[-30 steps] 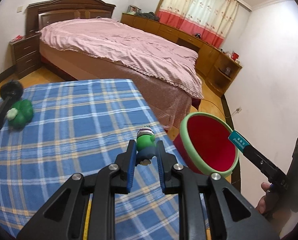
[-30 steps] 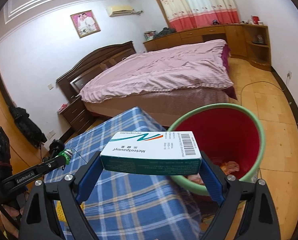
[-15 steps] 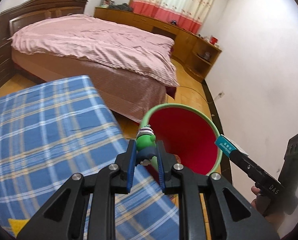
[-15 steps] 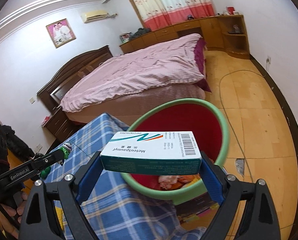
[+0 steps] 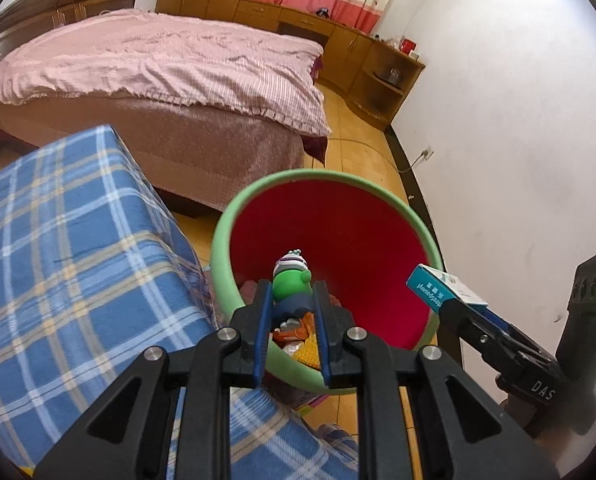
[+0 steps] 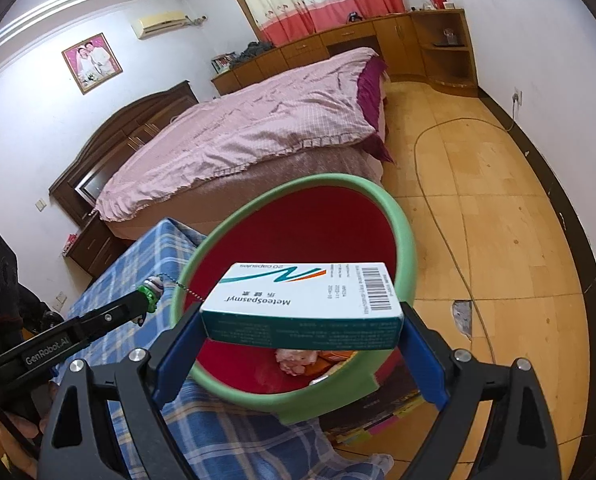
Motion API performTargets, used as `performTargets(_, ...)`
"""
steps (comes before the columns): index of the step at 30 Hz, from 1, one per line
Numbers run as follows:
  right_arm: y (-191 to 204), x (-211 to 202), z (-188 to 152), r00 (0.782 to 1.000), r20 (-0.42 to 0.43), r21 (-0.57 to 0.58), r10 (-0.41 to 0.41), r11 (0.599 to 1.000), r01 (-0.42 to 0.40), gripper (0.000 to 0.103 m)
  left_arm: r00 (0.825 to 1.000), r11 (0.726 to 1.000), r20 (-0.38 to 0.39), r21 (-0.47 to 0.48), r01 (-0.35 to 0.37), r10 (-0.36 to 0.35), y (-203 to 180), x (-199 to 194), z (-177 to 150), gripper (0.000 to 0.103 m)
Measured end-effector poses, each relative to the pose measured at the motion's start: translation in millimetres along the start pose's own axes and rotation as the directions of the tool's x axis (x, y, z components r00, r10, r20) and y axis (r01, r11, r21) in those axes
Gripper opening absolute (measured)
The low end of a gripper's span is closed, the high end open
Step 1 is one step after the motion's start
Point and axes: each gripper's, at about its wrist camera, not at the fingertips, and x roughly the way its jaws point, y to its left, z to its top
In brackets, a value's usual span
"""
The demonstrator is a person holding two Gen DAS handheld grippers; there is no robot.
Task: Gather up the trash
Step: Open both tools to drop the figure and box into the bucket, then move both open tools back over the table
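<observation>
My left gripper (image 5: 292,308) is shut on a small green toy figure (image 5: 292,285) with a striped hat and holds it over the near rim of a red bin with a green rim (image 5: 382,194). My right gripper (image 6: 302,326) is shut on a white and teal medicine box (image 6: 302,300) and holds it above the same bin (image 6: 402,232). The box also shows in the left wrist view (image 5: 442,286), at the bin's right side. The left gripper with the figure (image 6: 152,290) shows in the right wrist view, left of the bin. Wrappers and scraps (image 5: 298,334) lie in the bin.
A table with a blue checked cloth (image 5: 70,264) stands left of the bin. A bed with a pink cover (image 5: 158,64) is behind. Wooden cabinets (image 5: 378,64) line the far wall. A cable (image 6: 438,208) runs over the tiled floor.
Both grippers have moved from over the table toward the bin. The green figure and the medicine box are now held over its opening.
</observation>
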Motion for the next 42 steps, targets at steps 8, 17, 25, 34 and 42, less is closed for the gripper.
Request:
performTargets(8, -7.9, 15.0, 0.1, 1.0, -0.019, -0.007, -0.013, 1.0, 0.013, 0.094, 0.999, 1.0, -0.045, -0.028, -0.003, 0.002, 5.0, 27.1, -3.6, 0.019)
performTargets(17, -6.2, 17.5, 0.0, 1.0, -0.008, -0.004, -0.014, 1.0, 0.014, 0.099, 1.0, 1.0, -0.011, -0.028, -0.002, 0.002, 4.6, 17.1, 0.3, 0.03)
performTargets(25, 0.9, 5.9, -1.6, 1.0, 0.006, -0.014, 0.004, 1.0, -0.004, 0.099, 0.998, 0.997, 0.023, -0.048, -0.052, 0.053, 9.3, -8.5, -3.3, 0.047)
performTargets(34, 20.4, -10.7, -7.4, 0.999, 0.017, -0.024, 0.039, 0.999, -0.039, 0.099, 0.993, 0.992, 0.064, -0.089, -0.094, 0.1, 25.3, -50.8, -12.8, 0.048)
performTargets(42, 44.4, -21.1, -15.2, 0.997, 0.018, -0.048, 0.07, 0.996, -0.07, 0.099, 0.974, 0.973, 0.105, -0.137, -0.187, 0.202, 52.9, -98.8, -18.9, 0.048)
